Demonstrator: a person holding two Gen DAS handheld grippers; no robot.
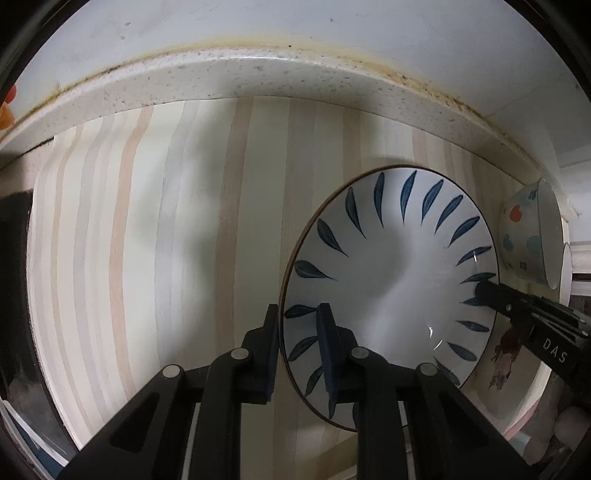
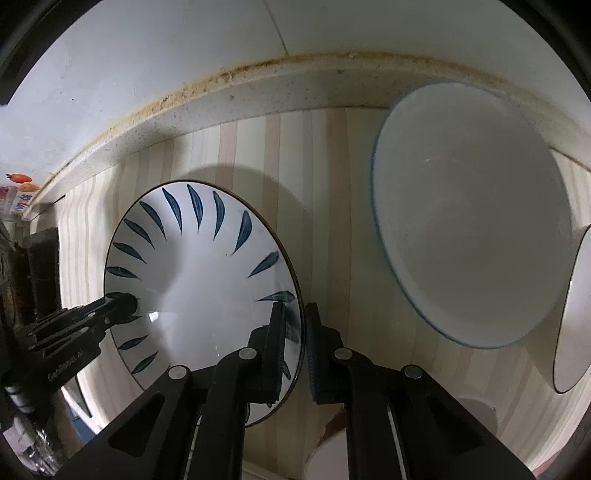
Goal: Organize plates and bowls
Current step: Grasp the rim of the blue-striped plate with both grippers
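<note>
Gripping leaf-pattern plate (image 1: 388, 295) rim: left gripper (image 1: 301, 354) and right gripper (image 2: 295, 347) both clenched on opposite edges. Risk: uneven lift tilts plate, rim slips, strikes white bowl (image 2: 469, 221) or worktop (image 1: 147, 240).

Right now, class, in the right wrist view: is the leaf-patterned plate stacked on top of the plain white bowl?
No. The leaf-patterned plate lies on the striped countertop, apart from the plain white bowl to its right.

You have a striped wood-look countertop (image 1: 147, 221) under everything, running back to a speckled stone ledge (image 1: 258, 70) whose seam with the pale wall (image 1: 332, 22) is stained yellow-brown.
</note>
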